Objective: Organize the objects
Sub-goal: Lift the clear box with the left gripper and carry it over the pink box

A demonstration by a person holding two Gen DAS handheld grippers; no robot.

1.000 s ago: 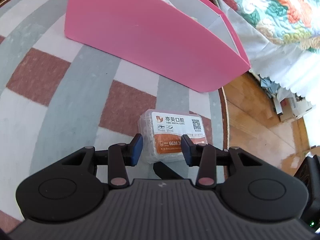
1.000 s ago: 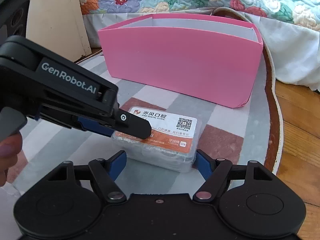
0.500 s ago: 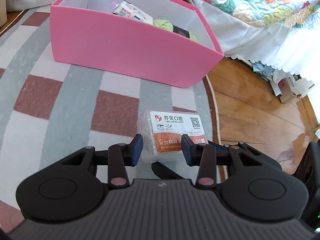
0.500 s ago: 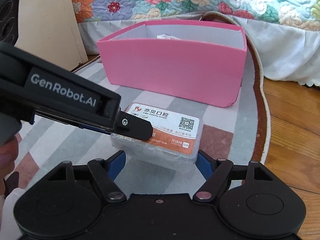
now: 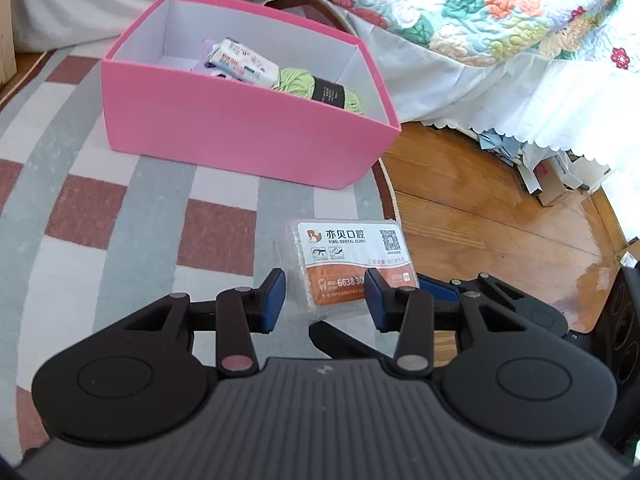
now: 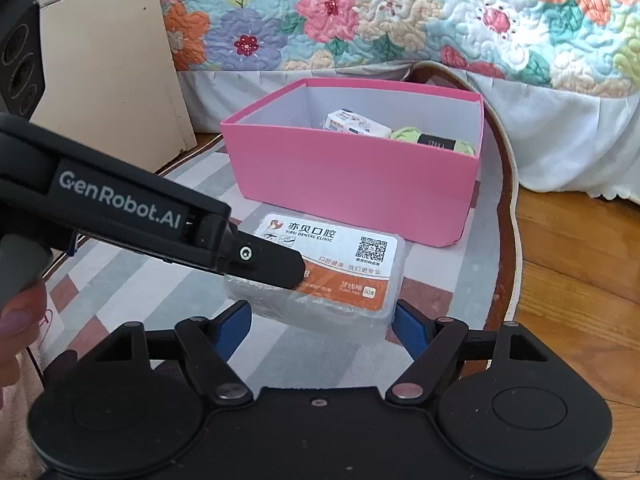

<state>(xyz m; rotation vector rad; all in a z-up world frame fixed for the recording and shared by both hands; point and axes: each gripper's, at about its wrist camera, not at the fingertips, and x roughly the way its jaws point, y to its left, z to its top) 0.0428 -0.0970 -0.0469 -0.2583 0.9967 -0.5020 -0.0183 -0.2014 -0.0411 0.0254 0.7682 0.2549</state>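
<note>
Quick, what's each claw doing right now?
Left claw: sits over the floss box; can't tell if it's gripping.
Right claw: closed on the floss box, holding both ends.

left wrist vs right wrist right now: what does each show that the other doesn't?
Left wrist only: clutter under the bed skirt and a purple item in the box's far corner.

Right wrist only: the left claw's branded body from the side, a beige board, the person's fingers.

Both: floss pack lifted and shared by left claw and right claw, pink box, tissue pack, green yarn.
</note>
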